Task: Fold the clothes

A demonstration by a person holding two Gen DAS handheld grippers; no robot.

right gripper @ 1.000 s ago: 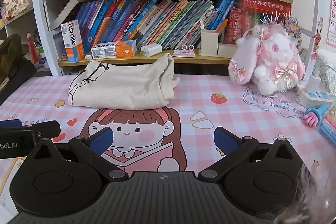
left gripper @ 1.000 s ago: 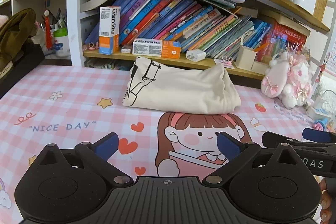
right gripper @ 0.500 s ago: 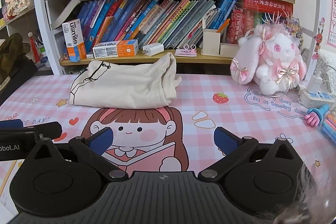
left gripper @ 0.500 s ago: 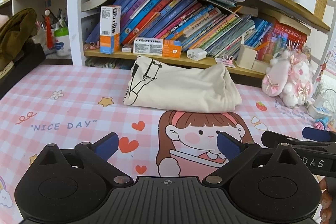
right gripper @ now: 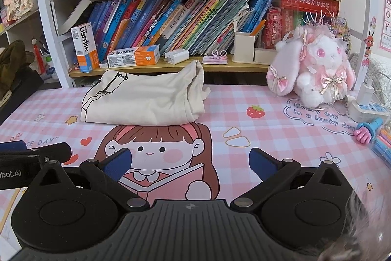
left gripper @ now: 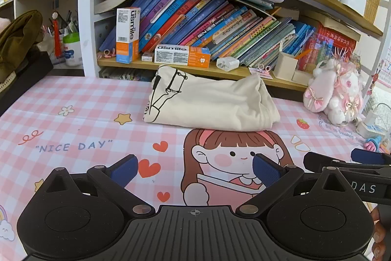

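Two grippers, the left gripper and the right gripper, hover with jaws spread wide, grasping nothing, above a pink checked mat. Beyond them, one folded cream garment lies on the mat. Right of the garment sits one plush rabbit; behind the garment, two toothpaste boxes.
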